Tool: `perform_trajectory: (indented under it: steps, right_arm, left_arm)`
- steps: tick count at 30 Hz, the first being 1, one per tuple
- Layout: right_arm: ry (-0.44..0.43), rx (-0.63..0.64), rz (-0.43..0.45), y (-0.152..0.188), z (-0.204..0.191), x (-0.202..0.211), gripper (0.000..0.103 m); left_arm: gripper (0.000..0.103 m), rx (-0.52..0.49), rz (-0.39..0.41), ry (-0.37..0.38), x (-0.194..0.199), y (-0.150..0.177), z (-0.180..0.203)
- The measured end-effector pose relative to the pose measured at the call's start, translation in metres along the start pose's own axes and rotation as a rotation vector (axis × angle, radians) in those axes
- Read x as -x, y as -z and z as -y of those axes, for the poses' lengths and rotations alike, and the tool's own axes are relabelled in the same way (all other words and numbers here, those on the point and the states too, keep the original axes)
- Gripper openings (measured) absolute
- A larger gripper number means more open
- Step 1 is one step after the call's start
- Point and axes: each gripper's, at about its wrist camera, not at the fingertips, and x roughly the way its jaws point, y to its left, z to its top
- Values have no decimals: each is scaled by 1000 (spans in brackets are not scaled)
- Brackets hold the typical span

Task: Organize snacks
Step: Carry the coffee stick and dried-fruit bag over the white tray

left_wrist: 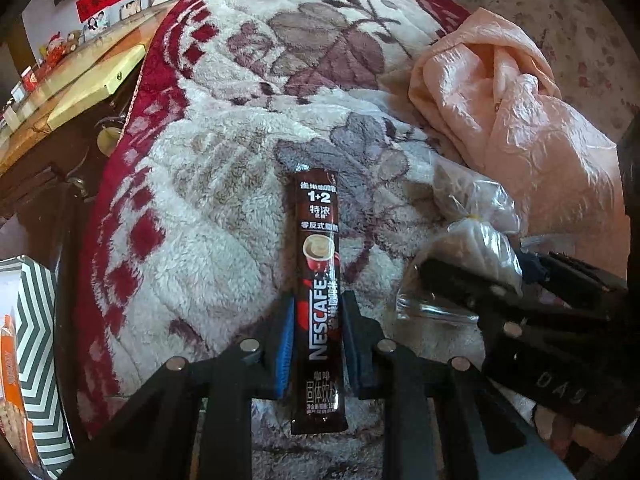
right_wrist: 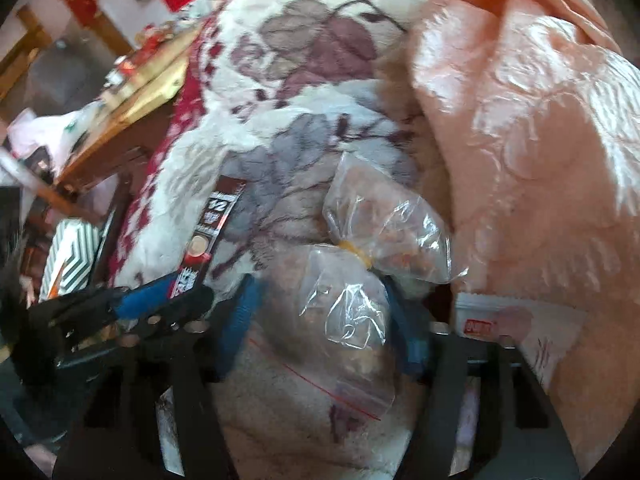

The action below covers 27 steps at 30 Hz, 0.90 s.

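My left gripper (left_wrist: 318,312) is shut on a dark Nescafe coffee stick (left_wrist: 318,264), held upright above the fleece blanket; the stick also shows in the right wrist view (right_wrist: 210,228). My right gripper (right_wrist: 320,300) has its blue pads on either side of a clear plastic bag of snacks (right_wrist: 352,304) tied with a yellow band, with a gap on the left side, so its grip is unclear. The bag and right gripper appear in the left wrist view (left_wrist: 476,240) to the right of the stick.
A floral fleece blanket (left_wrist: 280,100) covers the bed. A peach quilt (left_wrist: 520,120) is bunched at the right. A green-striped box (left_wrist: 36,340) stands at the lower left. A wooden cabinet (left_wrist: 60,92) runs along the left. A white packet (right_wrist: 516,324) lies by the quilt.
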Motion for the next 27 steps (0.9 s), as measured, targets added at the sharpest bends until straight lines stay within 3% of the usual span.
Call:
perform_trajectory:
  steps: [5, 11, 19, 27]
  right_arm:
    - [-34, 39, 0, 14, 2, 16, 33]
    - [-31, 126, 0, 38, -13, 37, 32]
    - [-50, 204, 70, 55, -37, 81, 32]
    - [-67, 244, 82, 68, -61, 98, 32]
  left_arm:
    - [21, 30, 13, 3, 9, 7, -3]
    - [21, 60, 25, 20, 26, 23, -6]
    - [21, 105, 69, 55, 66, 49, -15]
    - [21, 142, 111, 15, 103, 75, -35]
